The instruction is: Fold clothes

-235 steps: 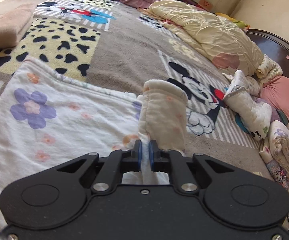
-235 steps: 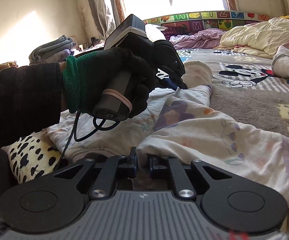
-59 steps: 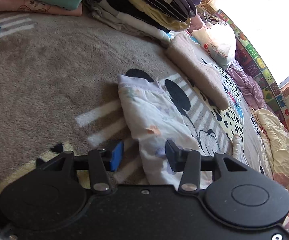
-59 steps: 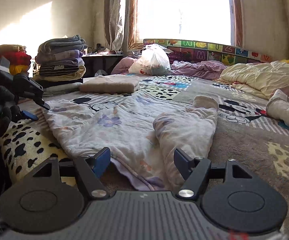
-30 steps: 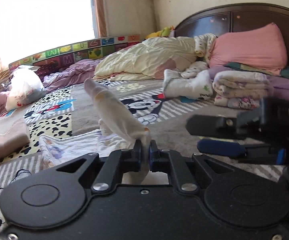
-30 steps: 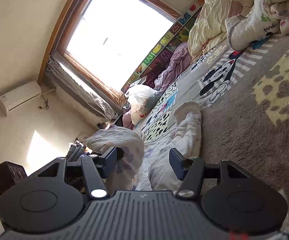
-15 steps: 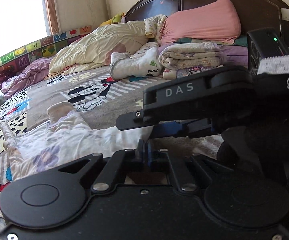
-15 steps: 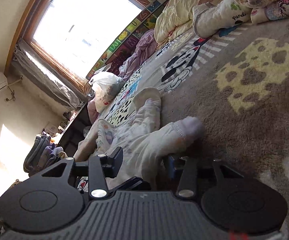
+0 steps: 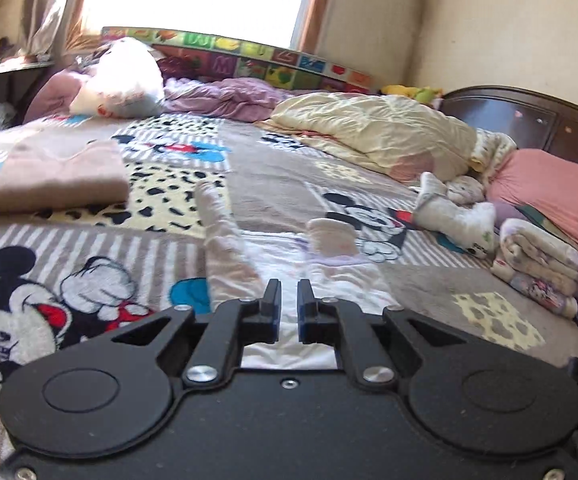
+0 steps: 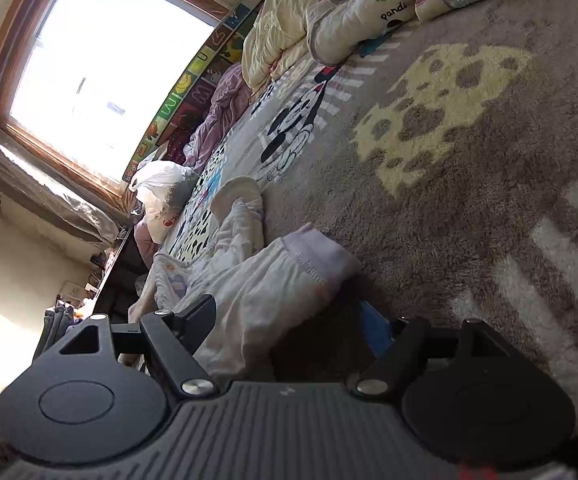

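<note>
While flat, garment spans right fingers.

Left tongs let go, garment dropped flat

Left gripper was pinched on the floral garment half a second ago; fingers now slightly parted, cloth lying ahead of them. Right gripper has spread wider, its purple-cuffed sleeve now between the fingers; no longer in the left view.

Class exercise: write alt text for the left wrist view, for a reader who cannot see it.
The left gripper, fingers slightly apart and holding nothing, hovers over a pale floral garment lying on a cartoon-print blanket. Beyond lie a folded pink top, a cream quilt and a bright window.
</note>
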